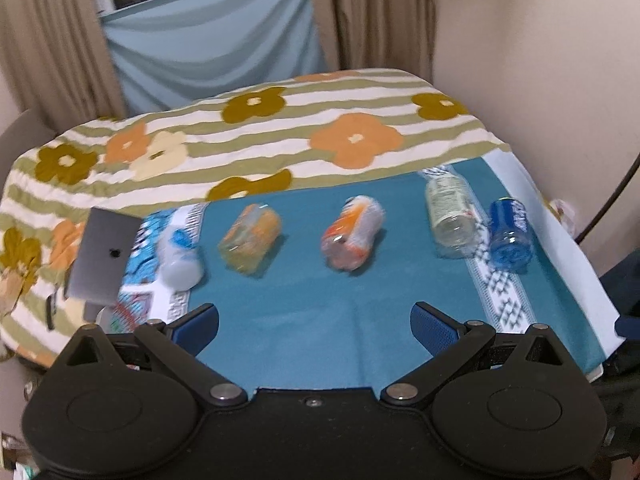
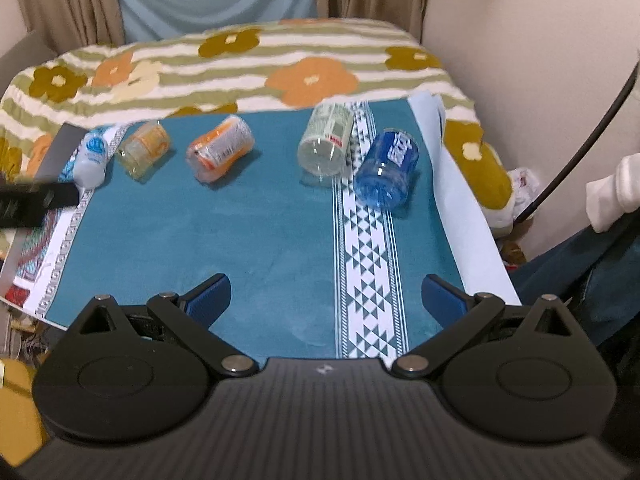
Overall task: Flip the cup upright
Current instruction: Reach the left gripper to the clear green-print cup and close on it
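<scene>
Several plastic cups lie on their sides in a row on a teal cloth (image 1: pixel 304 320): a white-and-blue cup (image 1: pixel 180 256), a yellow cup (image 1: pixel 250 238), an orange-and-white cup (image 1: pixel 352 232), a clear greenish cup (image 1: pixel 450 210) and a blue cup (image 1: pixel 508 234). In the right wrist view they are the white-and-blue cup (image 2: pixel 92 158), the yellow cup (image 2: pixel 144 150), the orange cup (image 2: pixel 220 148), the clear cup (image 2: pixel 326 140) and the blue cup (image 2: pixel 388 168). My left gripper (image 1: pixel 314 330) is open and empty, short of the row. My right gripper (image 2: pixel 326 300) is open and empty, short of the cups.
The teal cloth (image 2: pixel 208 240) has a white patterned band (image 2: pixel 368 260) and lies on a flowered striped blanket (image 1: pixel 256 140). A grey flat device (image 1: pixel 102 256) lies at the left. Curtains (image 1: pixel 56 40) and a wall (image 1: pixel 540 60) stand behind. A black cable (image 2: pixel 584 136) hangs at the right.
</scene>
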The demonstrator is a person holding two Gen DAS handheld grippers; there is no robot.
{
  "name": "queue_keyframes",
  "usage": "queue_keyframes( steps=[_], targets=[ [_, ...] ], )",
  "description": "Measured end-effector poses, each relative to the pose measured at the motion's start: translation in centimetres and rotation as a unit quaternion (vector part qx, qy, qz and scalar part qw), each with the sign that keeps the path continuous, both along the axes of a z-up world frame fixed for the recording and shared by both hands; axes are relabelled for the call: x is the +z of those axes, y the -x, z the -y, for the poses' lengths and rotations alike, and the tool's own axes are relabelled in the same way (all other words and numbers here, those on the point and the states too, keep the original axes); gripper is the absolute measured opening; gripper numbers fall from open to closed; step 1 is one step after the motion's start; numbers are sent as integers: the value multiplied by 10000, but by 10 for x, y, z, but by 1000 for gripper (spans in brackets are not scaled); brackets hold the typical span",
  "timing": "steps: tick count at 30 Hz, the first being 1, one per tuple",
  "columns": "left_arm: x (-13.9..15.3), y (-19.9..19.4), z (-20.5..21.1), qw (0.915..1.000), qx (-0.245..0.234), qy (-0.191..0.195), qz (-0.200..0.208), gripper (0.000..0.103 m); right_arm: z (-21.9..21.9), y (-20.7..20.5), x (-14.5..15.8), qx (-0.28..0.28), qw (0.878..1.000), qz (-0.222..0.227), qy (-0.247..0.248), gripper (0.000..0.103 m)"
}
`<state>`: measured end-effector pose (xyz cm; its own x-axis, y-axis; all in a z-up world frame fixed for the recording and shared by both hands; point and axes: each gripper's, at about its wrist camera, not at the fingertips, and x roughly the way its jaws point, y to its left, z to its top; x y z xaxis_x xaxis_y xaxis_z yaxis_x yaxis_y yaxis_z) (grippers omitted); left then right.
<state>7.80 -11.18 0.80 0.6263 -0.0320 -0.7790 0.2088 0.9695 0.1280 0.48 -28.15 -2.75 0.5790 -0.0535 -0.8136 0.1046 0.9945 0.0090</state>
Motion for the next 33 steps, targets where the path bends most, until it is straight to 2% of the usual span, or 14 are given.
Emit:
queue_keyframes(
  steps=[5,12,18,26,33],
  targets=[
    [-10,-46,45,9994,-229,42,-267,103,17,-9,-14,164,9997,34,150,103],
    [-35,-114,110,9963,-492,75,-705,103,49,-34,-39,232,9995,-45,-224,103],
    [-69,-169,157,9923,-622,-64,-1066,103,58,-55,-58,480,9981,-128,-358,103],
    [-109,-208,186,9854,-785,-262,-1487,102,66,-73,-73,523,9961,-251,-662,103],
    [-132,-226,194,9799,-777,-199,-1828,96,66,-82,-81,574,9950,-360,-730,103]
  ],
)
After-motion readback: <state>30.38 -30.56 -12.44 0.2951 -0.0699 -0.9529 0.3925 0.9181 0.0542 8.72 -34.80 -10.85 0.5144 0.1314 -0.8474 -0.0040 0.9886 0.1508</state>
